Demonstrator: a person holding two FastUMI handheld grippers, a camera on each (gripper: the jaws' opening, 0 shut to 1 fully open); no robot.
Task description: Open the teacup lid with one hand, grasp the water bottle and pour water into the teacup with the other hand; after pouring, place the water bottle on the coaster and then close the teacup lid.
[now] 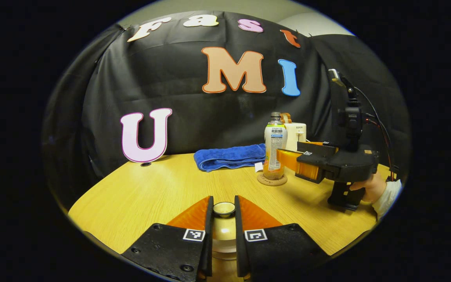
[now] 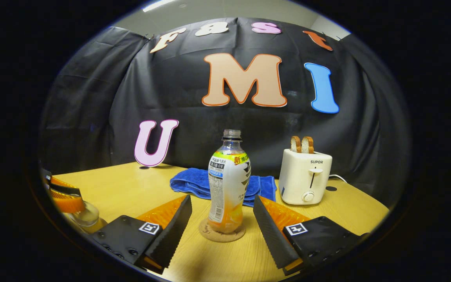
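My left gripper (image 1: 224, 203) is shut on the round knob of the teacup lid (image 1: 224, 210), with the glass teacup (image 1: 224, 244) below it between the fingers. I cannot tell whether the lid rests on the cup. The open water bottle (image 2: 228, 184) with a little orange liquid stands upright on the round cork coaster (image 2: 221, 234). My right gripper (image 2: 221, 203) is open, one finger on each side of the bottle and neither touching it. The left gripper view shows the bottle (image 1: 275, 147), the coaster (image 1: 272, 179) and the right gripper (image 1: 286, 158) held by a hand. The right gripper view shows the left gripper (image 2: 63, 196) and teacup (image 2: 84, 217) at far left.
A folded blue towel (image 2: 198, 182) lies behind the bottle on the wooden table (image 1: 151, 192). A white toaster (image 2: 305, 176) with two bread slices stands at the back right, its cord trailing right. The black booth wall closes the back.
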